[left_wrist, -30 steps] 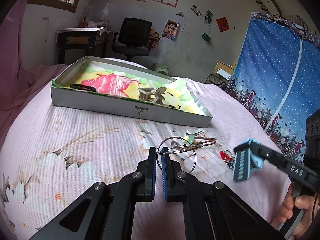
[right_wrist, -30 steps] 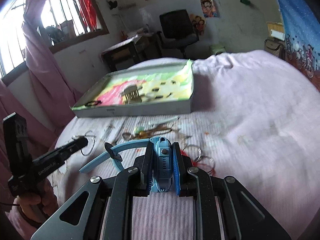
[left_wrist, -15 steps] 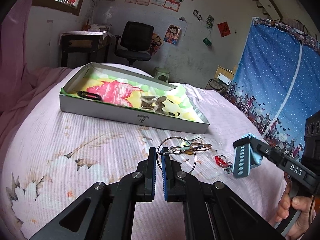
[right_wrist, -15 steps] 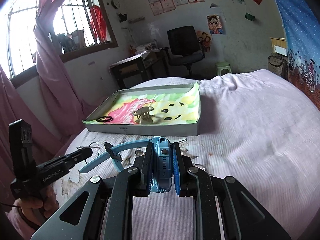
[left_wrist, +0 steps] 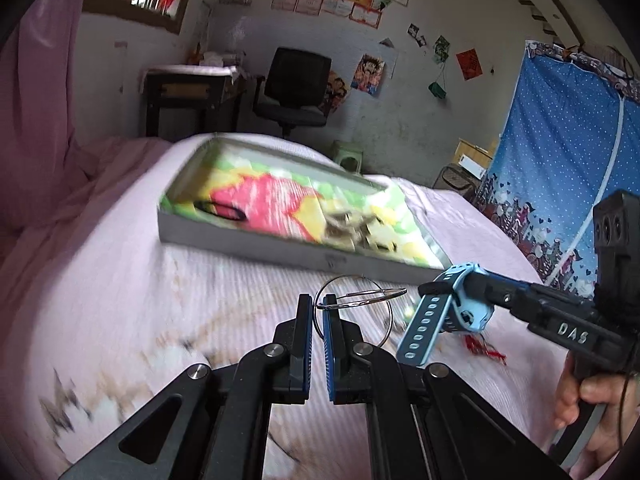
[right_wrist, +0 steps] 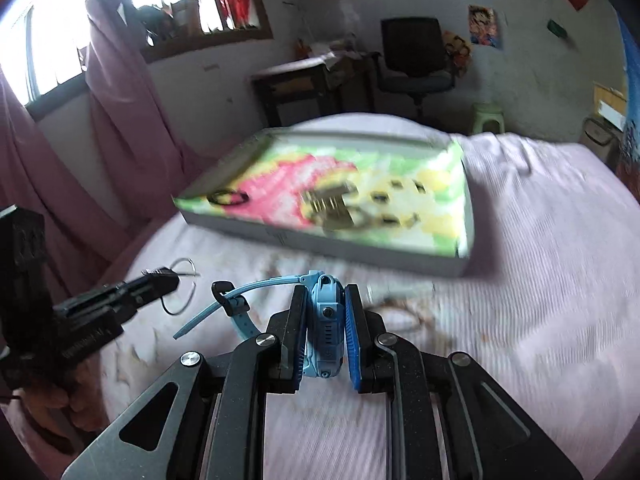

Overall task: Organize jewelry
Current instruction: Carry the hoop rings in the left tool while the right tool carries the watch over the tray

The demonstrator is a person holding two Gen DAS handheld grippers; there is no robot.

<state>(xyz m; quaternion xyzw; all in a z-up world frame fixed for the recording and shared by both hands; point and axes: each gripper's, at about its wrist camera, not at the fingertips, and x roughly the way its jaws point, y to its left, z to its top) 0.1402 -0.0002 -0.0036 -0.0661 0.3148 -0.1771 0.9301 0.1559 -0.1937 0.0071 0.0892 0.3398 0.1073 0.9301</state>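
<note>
Tray (left_wrist: 256,246) sits ahead of both tools on the bed (left_wrist: 120,280), long axis running left to right across our view, open face up, near wall toward us. That's the relation the coming move turns on: both loads have to clear that near wall and come down inside, we judge.

Left tool (left_wrist: 316,332): jaws clamped nearly flat on thin wire hoops (left_wrist: 360,300), which stick out forward and to the right of the tips, clear of the bed. Right tool (right_wrist: 326,320): jaws closed on the case of a blue watch (right_wrist: 326,316), strap trailing off to its left, toward the left tool.

We read the right tool as nearer the tray: in the left wrist view its tip sits just short of the tray's right front corner. Left tool lines up more with the tray's middle.

Tray already carries a black ring (right_wrist: 228,199) at the left end and a brownish clip (right_wrist: 332,208) mid-tray, blurred. Loose pieces left on the bed include something red (left_wrist: 484,350); the rest is too blurred to name.

Risk: strap or hoops snagging the near wall.
</note>
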